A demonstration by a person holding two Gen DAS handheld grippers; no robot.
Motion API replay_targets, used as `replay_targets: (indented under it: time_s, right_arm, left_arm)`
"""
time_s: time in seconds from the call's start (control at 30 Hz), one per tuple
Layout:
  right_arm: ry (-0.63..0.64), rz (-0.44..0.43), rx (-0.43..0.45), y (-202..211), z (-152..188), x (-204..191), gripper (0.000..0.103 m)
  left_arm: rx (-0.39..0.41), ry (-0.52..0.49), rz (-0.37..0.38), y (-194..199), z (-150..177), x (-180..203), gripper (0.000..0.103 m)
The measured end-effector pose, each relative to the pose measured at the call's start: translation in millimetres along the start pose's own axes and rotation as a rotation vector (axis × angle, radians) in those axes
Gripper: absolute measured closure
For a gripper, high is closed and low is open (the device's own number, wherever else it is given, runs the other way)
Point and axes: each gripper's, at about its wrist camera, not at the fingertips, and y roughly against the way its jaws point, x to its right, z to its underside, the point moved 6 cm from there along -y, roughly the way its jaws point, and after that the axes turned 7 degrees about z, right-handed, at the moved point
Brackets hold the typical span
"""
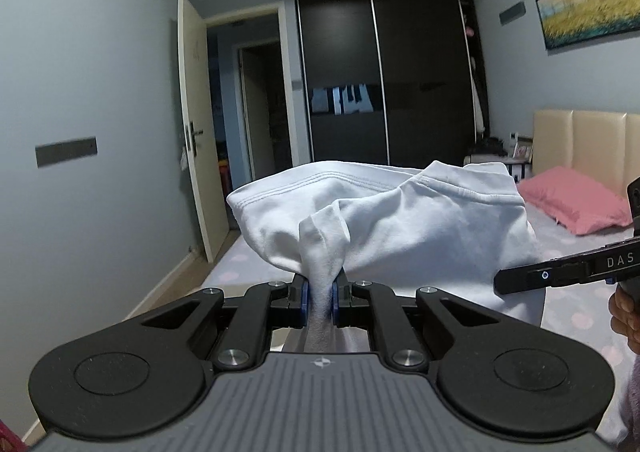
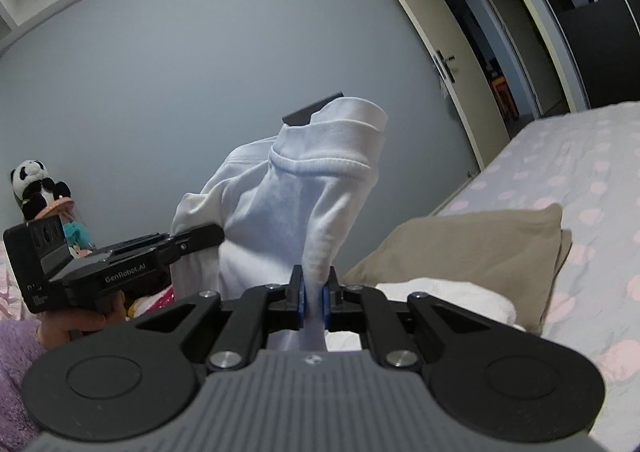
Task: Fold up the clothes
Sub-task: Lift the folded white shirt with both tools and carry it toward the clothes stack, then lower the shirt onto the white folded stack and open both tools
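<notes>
White cotton garment (image 1: 400,220) hangs in the air above the bed (image 2: 560,188), not folded yet (only lifted). The left gripper (image 1: 320,294) and right gripper (image 2: 314,298) each have their fingers closed tightly on a pinch of cloth. All folding remains.

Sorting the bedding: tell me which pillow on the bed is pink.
The pink pillow lies by the cream headboard in the left wrist view; the other pillow, in the right wrist view, is tan.

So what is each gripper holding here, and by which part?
Both hold the white garment: the left gripper and right gripper each pinch a bunched fold of fabric.
</notes>
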Motion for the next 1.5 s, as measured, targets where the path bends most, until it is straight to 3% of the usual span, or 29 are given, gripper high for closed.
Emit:
replay_targets:
  time_s: [0.43,0.7,1.03,1.2,1.33,1.4,1.5]
  right_arm:
    - [-0.022,0.102,-0.091,-76,1,57,0.094]
    - [-0.12,0.128,-0.18,-141,35,114,0.094]
    - [-0.187,0.173,-0.272,-199,76,160,0.093]
    - [-0.223,0.207,-0.303,-215,87,176,0.093]
    - [-0.307,0.206,-0.312,-218,88,187,0.091]
    - [-0.31,0.222,-0.307,-215,85,187,0.085]
    - [-0.298,0.25,-0.297,-205,82,186,0.083]
  left_arm:
    - [-0.068,0.065,0.018,-110,38,-42,0.094]
    - [-0.25,0.072,-0.022,-166,88,-76,0.094]
    - [-0.5,0.012,-0.062,-208,138,-90,0.092]
    - [-0.582,0.02,-0.086,-225,149,-95,0.085]
    - [-0.561,0.022,-0.121,-219,143,-99,0.075]
    - [-0.531,0.026,-0.173,-209,136,-102,0.059]
    - [-0.473,0.015,-0.252,-185,122,-103,0.057]
